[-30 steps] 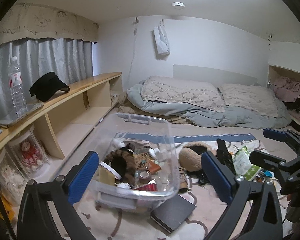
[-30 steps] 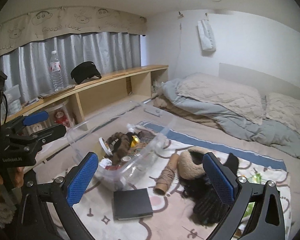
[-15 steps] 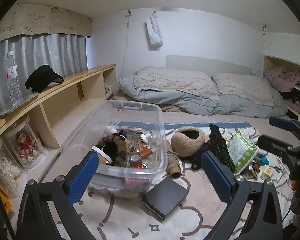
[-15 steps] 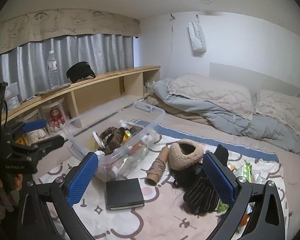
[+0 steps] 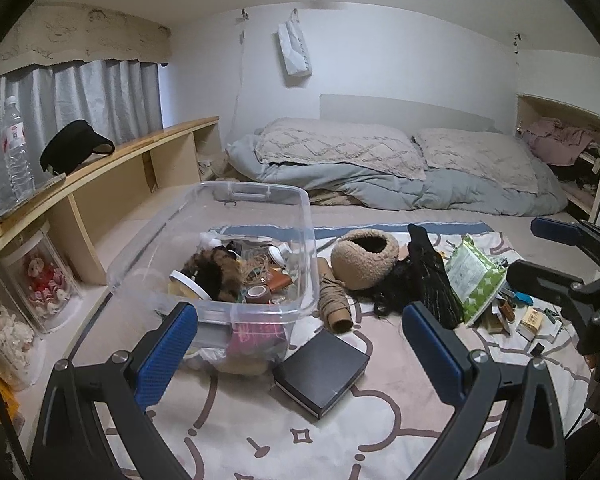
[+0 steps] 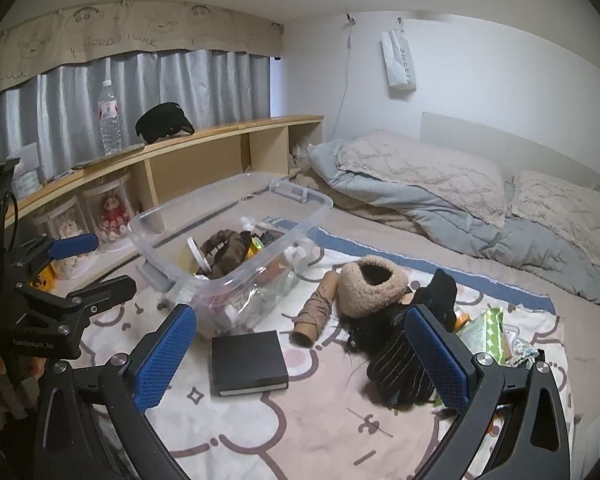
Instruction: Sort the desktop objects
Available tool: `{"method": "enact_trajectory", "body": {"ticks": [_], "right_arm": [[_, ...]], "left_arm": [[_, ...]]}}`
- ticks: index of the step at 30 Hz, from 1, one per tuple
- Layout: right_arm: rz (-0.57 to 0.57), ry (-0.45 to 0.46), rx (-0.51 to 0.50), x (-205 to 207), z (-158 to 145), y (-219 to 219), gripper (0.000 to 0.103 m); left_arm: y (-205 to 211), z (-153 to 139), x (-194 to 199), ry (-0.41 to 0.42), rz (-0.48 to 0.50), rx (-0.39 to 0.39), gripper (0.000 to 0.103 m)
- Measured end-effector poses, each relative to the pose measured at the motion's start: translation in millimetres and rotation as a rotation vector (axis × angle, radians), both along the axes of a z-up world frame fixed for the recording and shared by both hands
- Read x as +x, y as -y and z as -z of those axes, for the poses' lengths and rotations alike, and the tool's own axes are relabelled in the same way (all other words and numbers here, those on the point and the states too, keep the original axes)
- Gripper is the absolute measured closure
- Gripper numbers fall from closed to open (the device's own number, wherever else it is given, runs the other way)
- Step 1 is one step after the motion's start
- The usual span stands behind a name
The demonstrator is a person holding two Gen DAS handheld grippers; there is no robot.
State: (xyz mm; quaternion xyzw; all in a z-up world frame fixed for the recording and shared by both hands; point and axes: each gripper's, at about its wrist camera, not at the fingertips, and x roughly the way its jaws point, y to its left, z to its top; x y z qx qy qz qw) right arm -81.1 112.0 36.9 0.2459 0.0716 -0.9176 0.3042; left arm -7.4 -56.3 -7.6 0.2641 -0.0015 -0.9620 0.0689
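Both hand-held grippers, left and right, gape wide and hold nothing. The black notebook lies flat just ahead of both, beside the clear bin. A sound grasp would likely straddle its near edge, closing squarely before lifting toward the bin

Even, soft indoor light from overhead; faint shadows. Strong fisheye bending, black vignette at corners. Slight softness toward edges.
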Motion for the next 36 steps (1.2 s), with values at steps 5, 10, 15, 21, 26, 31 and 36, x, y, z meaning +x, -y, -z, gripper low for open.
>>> {"method": "enact_trajectory", "body": {"ticks": [5, 10, 15, 21, 26, 31, 36], "right_arm": [[0.006, 0.012, 0.006, 2.2, 3.7, -0.8, 0.000], [0.019, 0.018, -0.005, 0.0, 3.2, -3.8, 0.000], [0.021, 0.023, 0.001, -1.3, 4.1, -1.3, 0.000], [0.017, 0.027, 0.008, -1.6, 5.5, 2.5, 0.000], [0.018, 0.030, 0.010, -1.6, 6.3, 2.8, 0.000], [0.018, 0.034, 0.011, -2.5, 6.8, 2.5, 0.000], [0.017, 0.034, 0.011, -2.7, 7.1, 2.0, 0.000]], "left_arm": [[-0.3, 0.2, 1.4, 0.004, 0.013, 0.000, 0.000], [3.8, 0.1, 3.4, 0.013, 0.021, 0.020, 0.000], [6.4, 0.5, 3.7, 0.015, 0.021, 0.027, 0.000], [7.1, 1.0, 5.1, 0.015, 0.022, 0.026, 0.000], [6.1, 0.5, 5.2, 0.014, 0.025, 0.027, 0.000], [9.2, -0.8, 5.8, 0.013, 0.023, 0.040, 0.000], [10.6, -1.1, 6.0, 0.014, 0.023, 0.039, 0.000]]}}
